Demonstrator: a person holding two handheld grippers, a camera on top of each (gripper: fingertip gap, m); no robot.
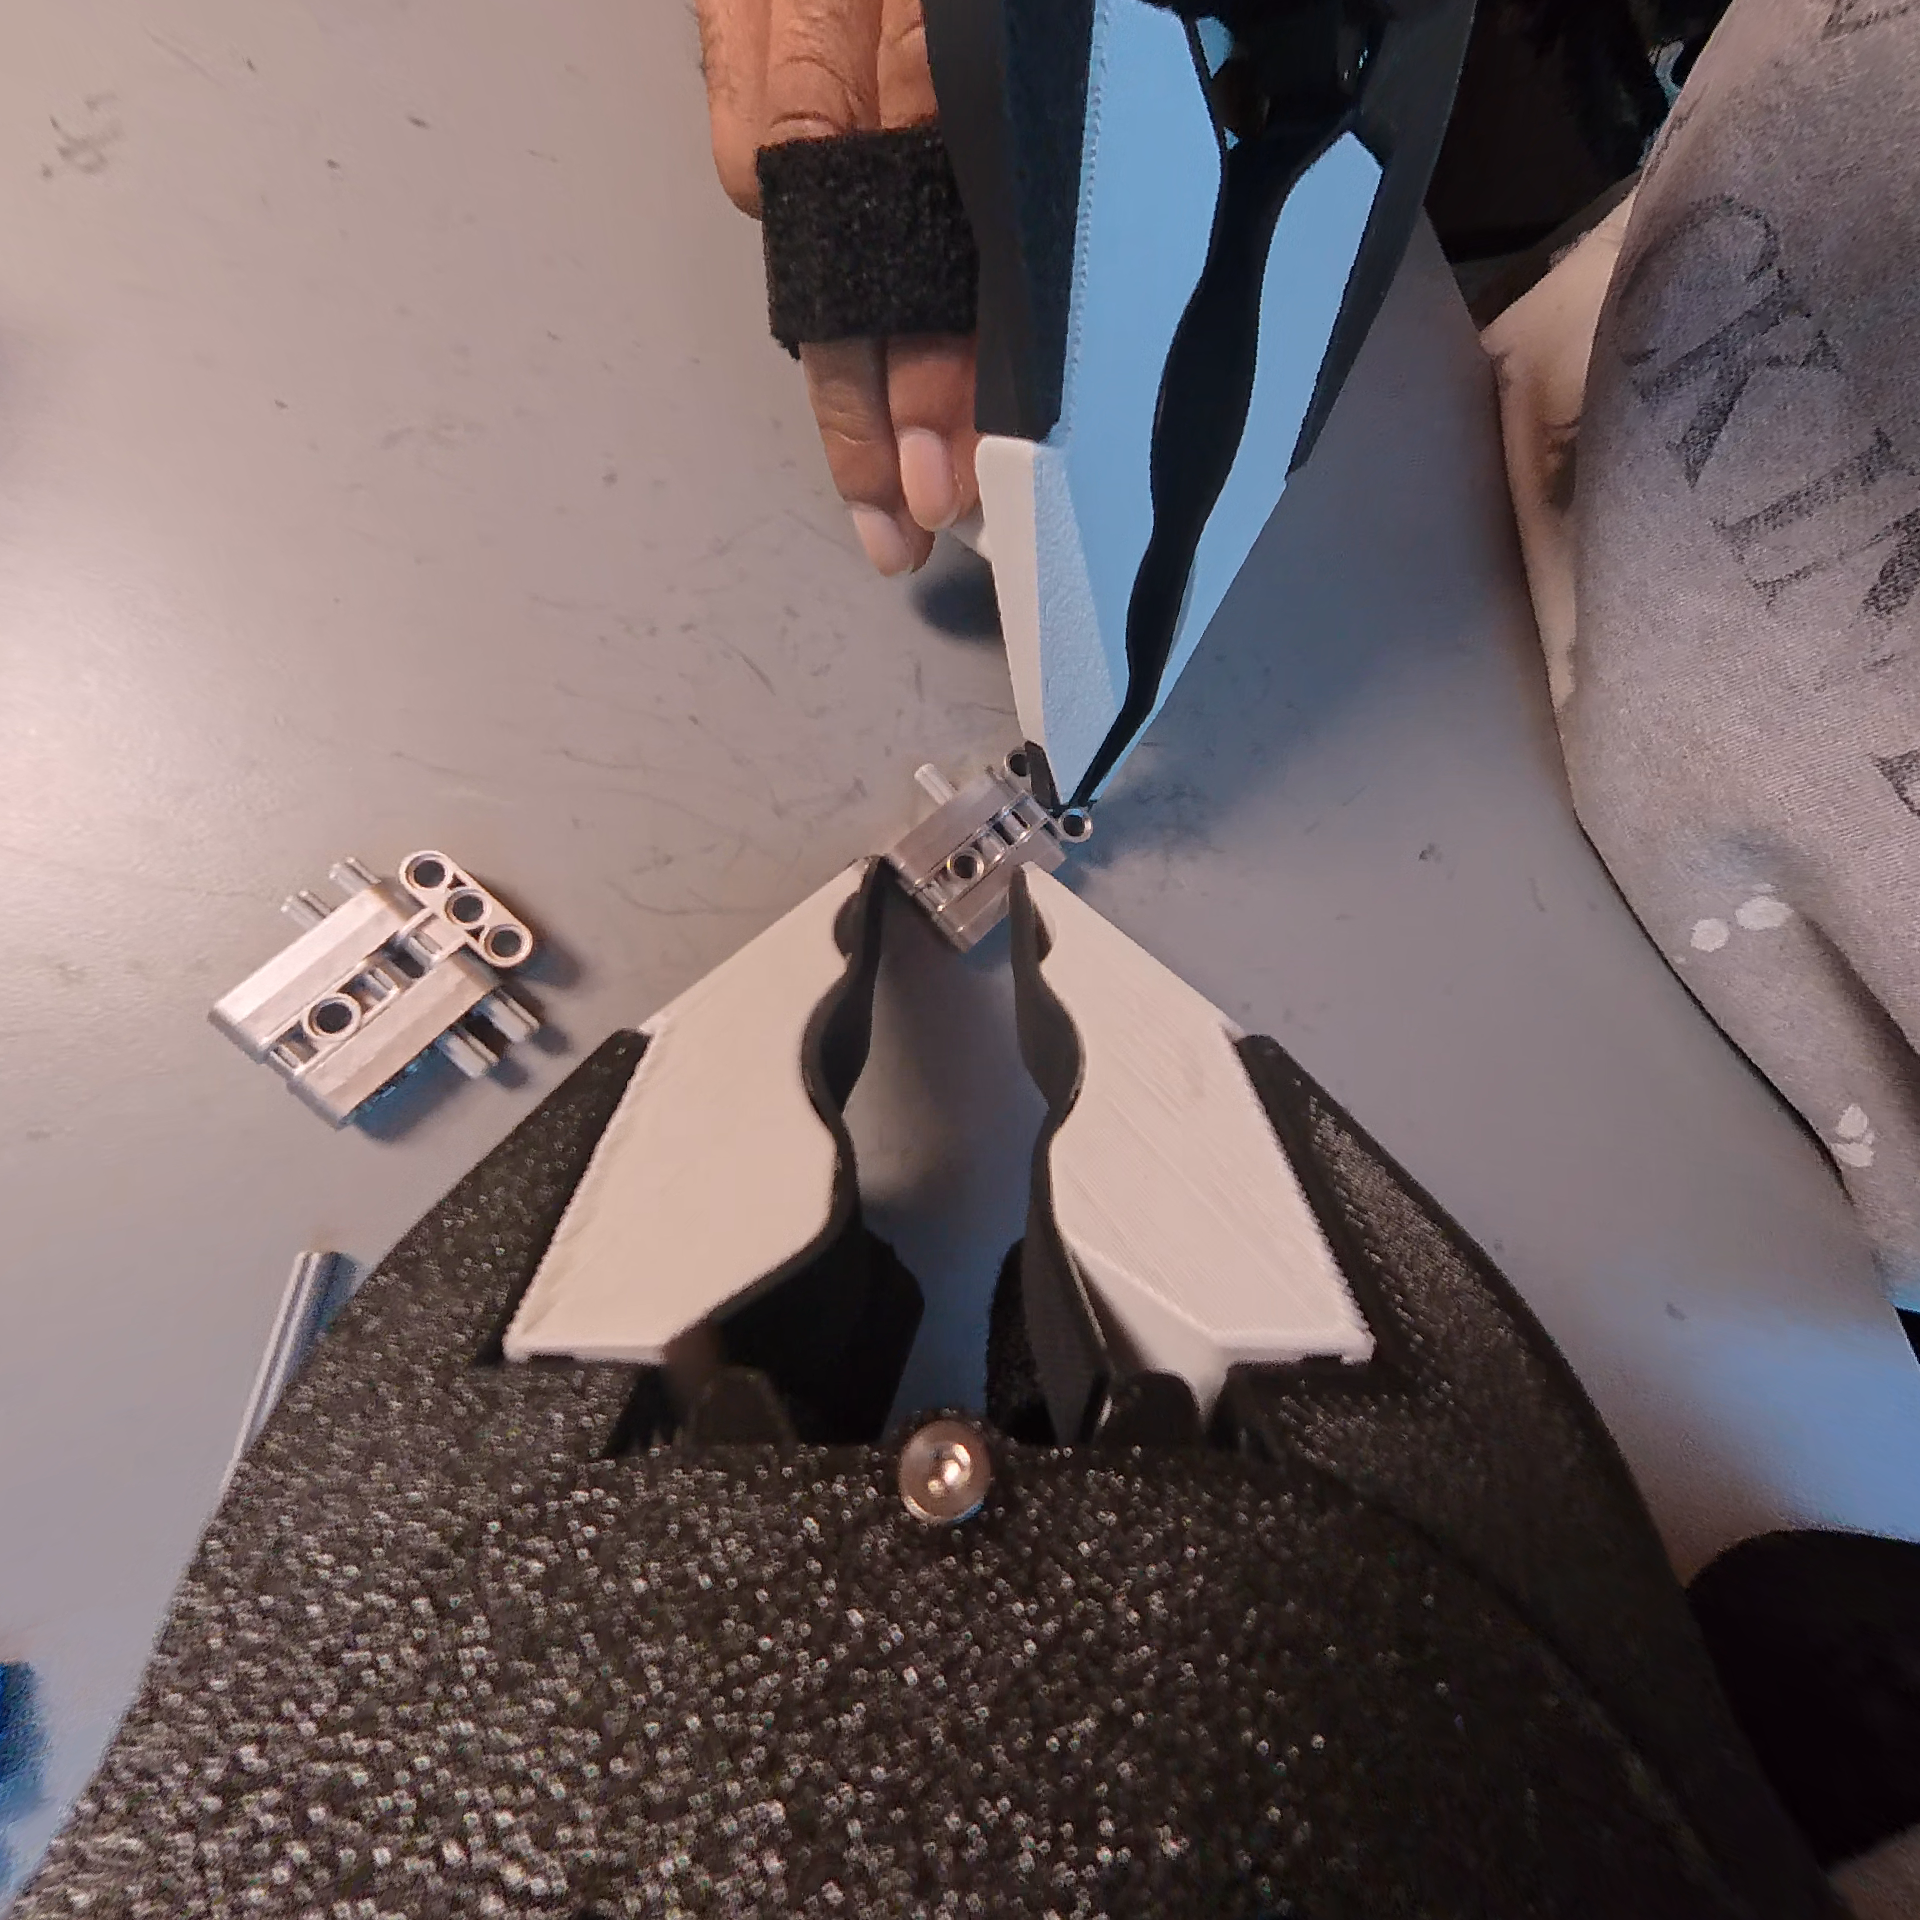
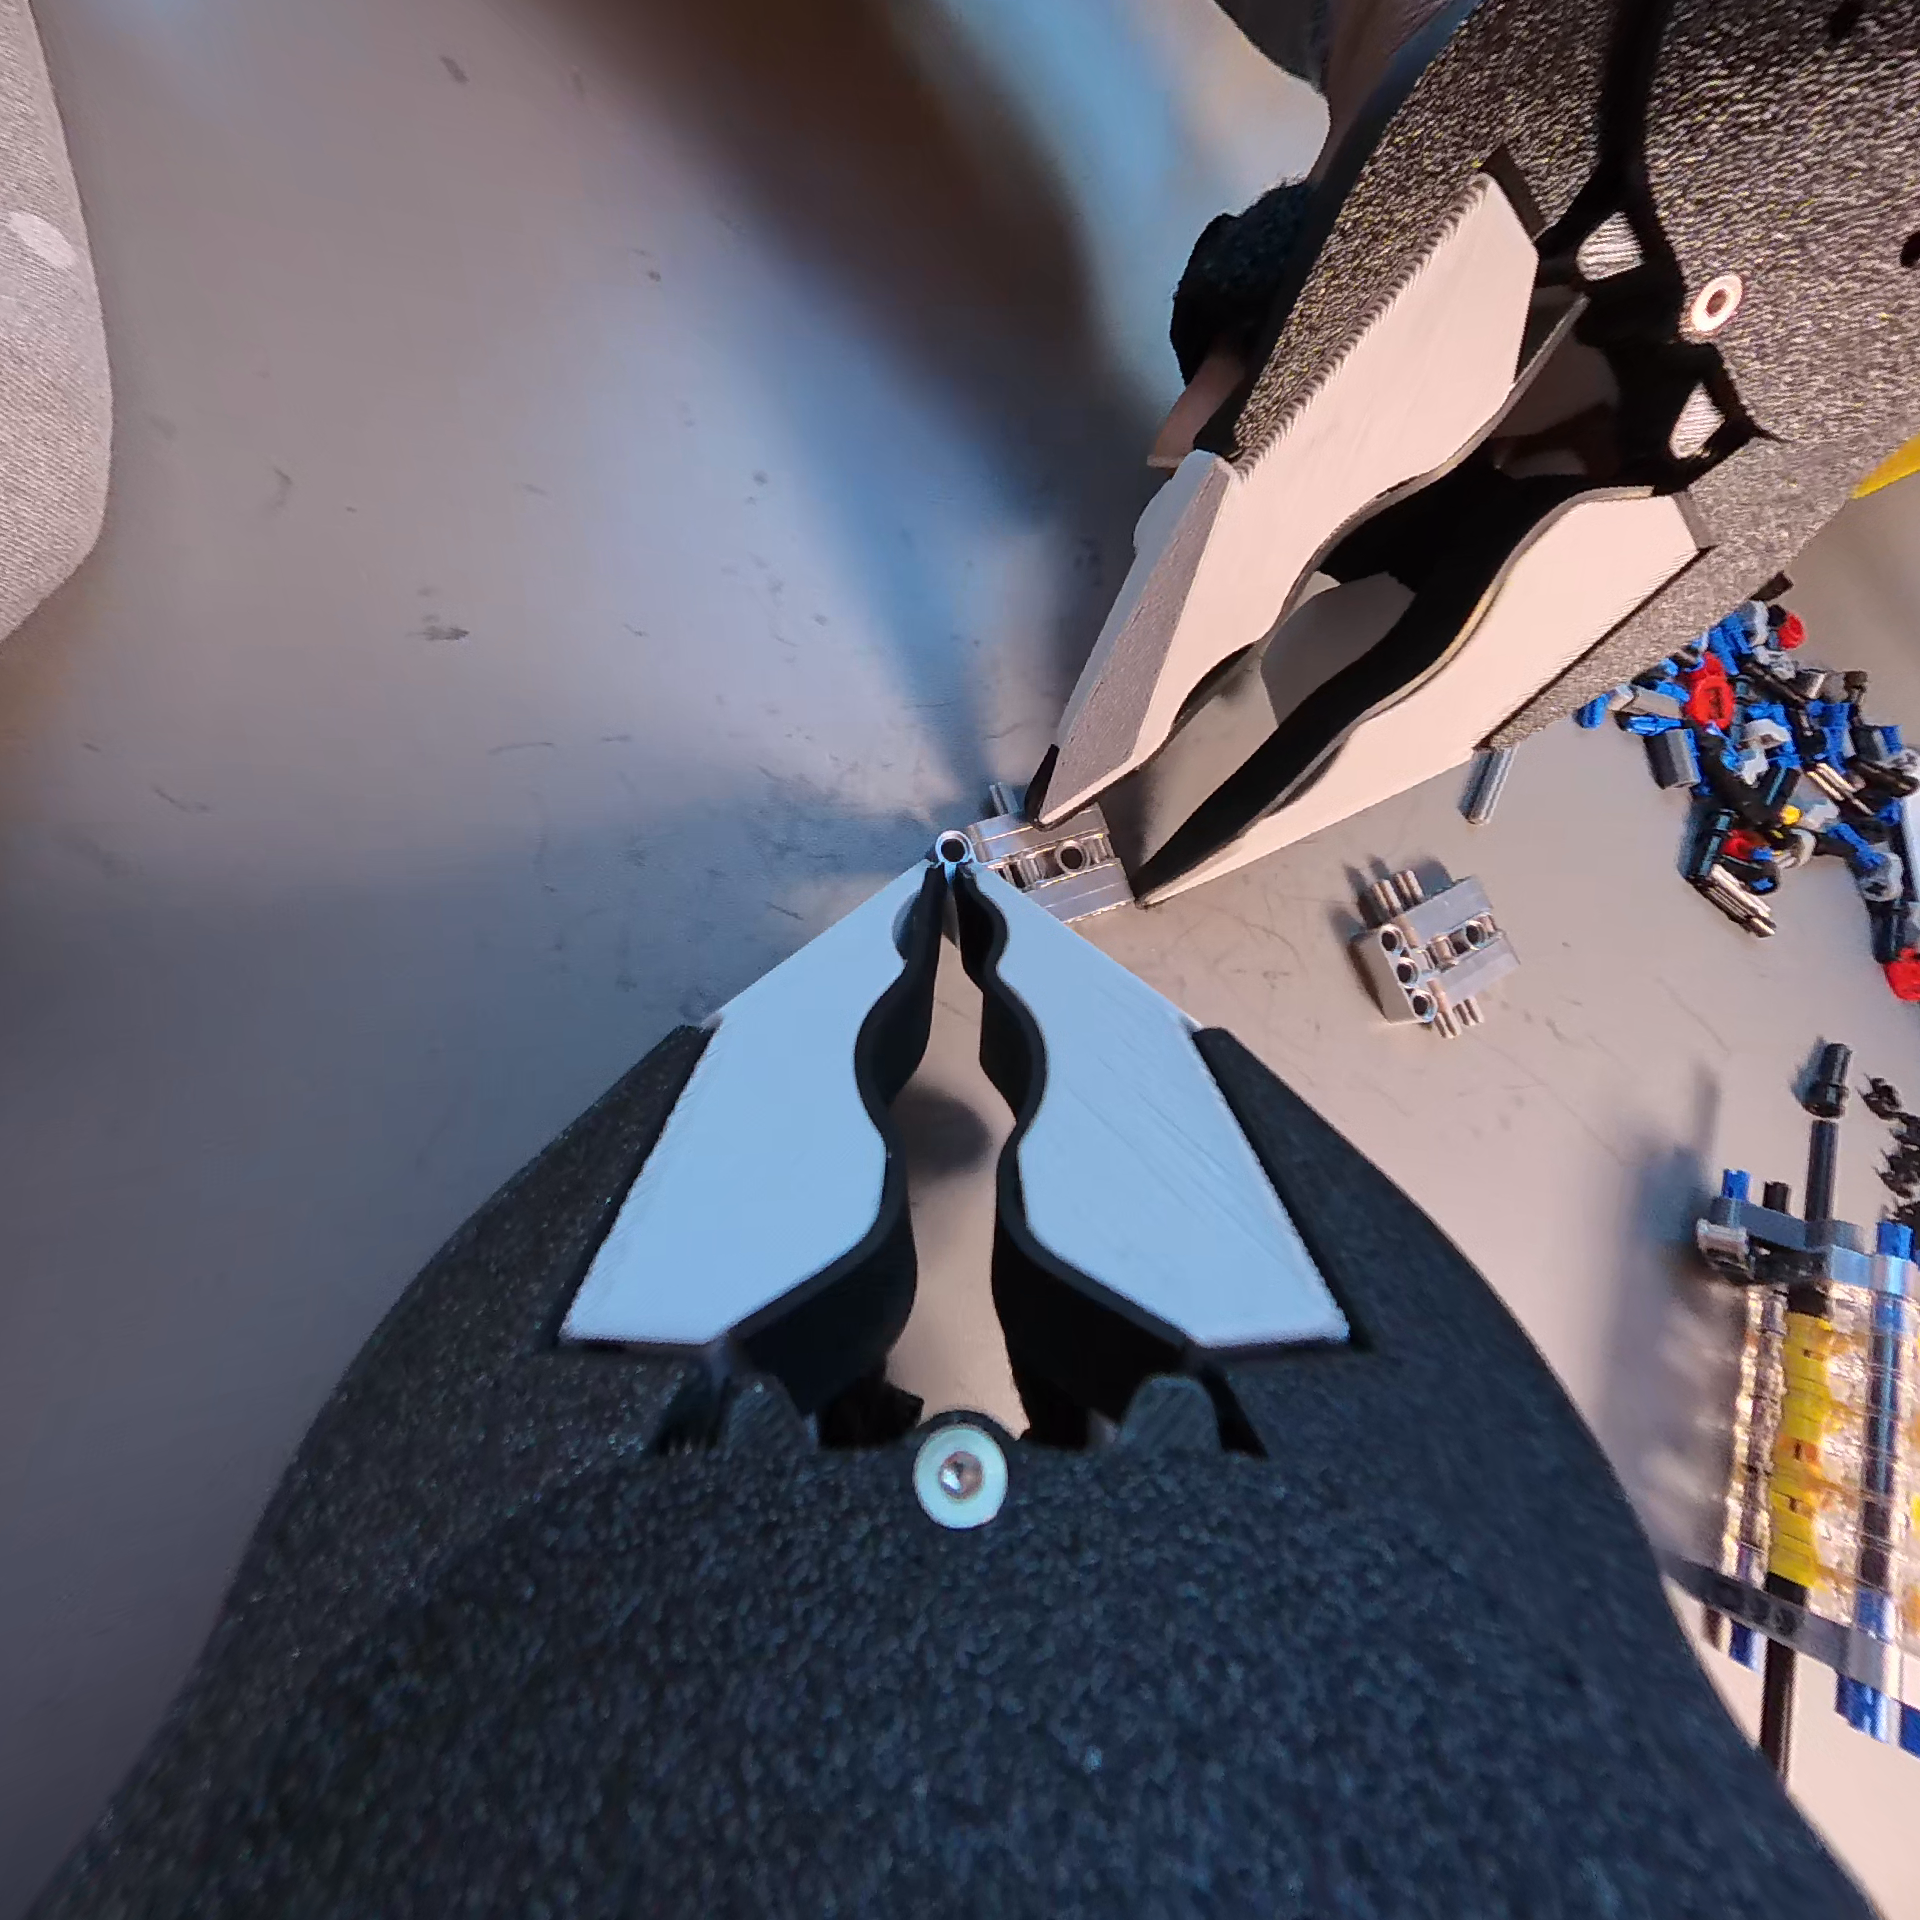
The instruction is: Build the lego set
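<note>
left gripper [image 1: 940, 894] pinches grey brick assembly [image 1: 971, 864] | right gripper [image 2: 951, 871] pinches small grey connector [image 2: 950, 851] at its end | judgement: left holds firm, right aligns squarely

Table [image 1: 364, 520]: plain grey, dark scuffs. Both brick assemblies [image 1: 966, 868] [image 1: 379, 982]: light grey with silvery sheen. Left gripper [image 1: 940, 883], right gripper [image 2: 951, 868]: pale grey fingers, black inner pads, black speckled bodies. Finger strap [image 1: 868, 239]: black. Loose parts pile [image 2: 1766, 727]: blue, red, black, grey. Long build [image 2: 1808, 1455]: yellow, blue, black, clear. Cloth [image 1: 1714, 623]: grey, dark print, white spots.
</note>
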